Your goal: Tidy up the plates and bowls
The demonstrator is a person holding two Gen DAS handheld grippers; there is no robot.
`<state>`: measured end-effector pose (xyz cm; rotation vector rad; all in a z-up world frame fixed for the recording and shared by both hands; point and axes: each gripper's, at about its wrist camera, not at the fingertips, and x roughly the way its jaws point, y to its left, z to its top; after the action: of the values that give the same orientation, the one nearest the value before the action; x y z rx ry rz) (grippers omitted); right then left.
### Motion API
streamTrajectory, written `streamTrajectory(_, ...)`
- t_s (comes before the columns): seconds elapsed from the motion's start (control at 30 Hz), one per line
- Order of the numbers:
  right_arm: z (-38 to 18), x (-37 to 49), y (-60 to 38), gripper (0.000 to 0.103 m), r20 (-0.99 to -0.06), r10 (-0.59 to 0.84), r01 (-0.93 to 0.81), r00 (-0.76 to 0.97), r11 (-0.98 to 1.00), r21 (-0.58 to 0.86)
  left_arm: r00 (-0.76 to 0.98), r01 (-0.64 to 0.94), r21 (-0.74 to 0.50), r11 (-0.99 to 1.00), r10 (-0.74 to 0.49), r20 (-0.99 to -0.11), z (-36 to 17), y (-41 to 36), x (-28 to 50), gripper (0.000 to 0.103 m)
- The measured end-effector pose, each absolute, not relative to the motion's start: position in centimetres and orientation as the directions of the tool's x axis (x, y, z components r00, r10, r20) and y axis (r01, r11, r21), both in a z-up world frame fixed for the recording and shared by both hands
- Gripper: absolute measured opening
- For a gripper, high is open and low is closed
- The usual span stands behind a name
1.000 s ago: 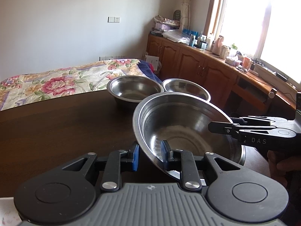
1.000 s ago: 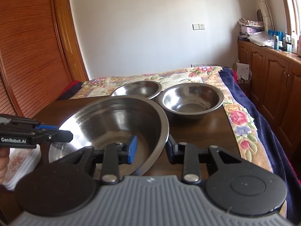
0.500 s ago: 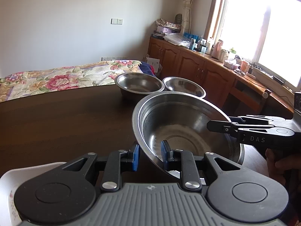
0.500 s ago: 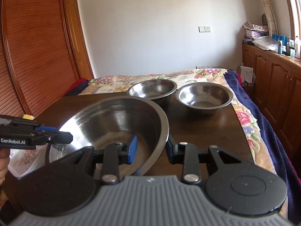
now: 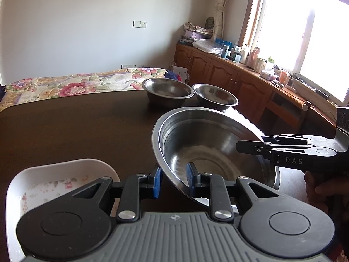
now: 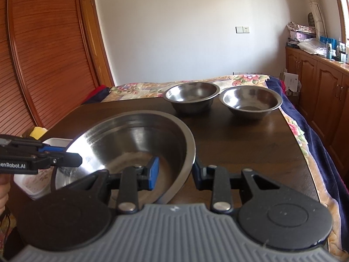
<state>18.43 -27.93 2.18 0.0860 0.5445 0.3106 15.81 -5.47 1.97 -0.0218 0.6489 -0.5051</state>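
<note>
Left wrist view, lower left: white floral dish (image 5: 54,174) on dark table (image 5: 65,126). Centre: left gripper (image 5: 173,180) clamped on large steel bowl (image 5: 209,150) rim. Right: right gripper (image 6: 175,172) clamped on the opposite rim. Upper centre: two small bowls (image 5: 168,93), side by side.

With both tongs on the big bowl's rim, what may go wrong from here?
1. The big bowl is tilted and held only by its thin rim in the left tongs and right tongs; it may slip and fall on the table.
2. The white dish lies close beside it; lowering the bowl may knock it.
</note>
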Motion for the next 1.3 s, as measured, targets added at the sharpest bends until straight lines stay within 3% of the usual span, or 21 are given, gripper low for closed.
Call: streamTrajectory(1.3,1.4,16.8,-27.9,0.038,-0.505,0.330,-0.274,0.798,0.944,0.185,0.654,0.457,-0.188,0.870,-0.471,-0.592,0.6,-5.2,15.5,0.029)
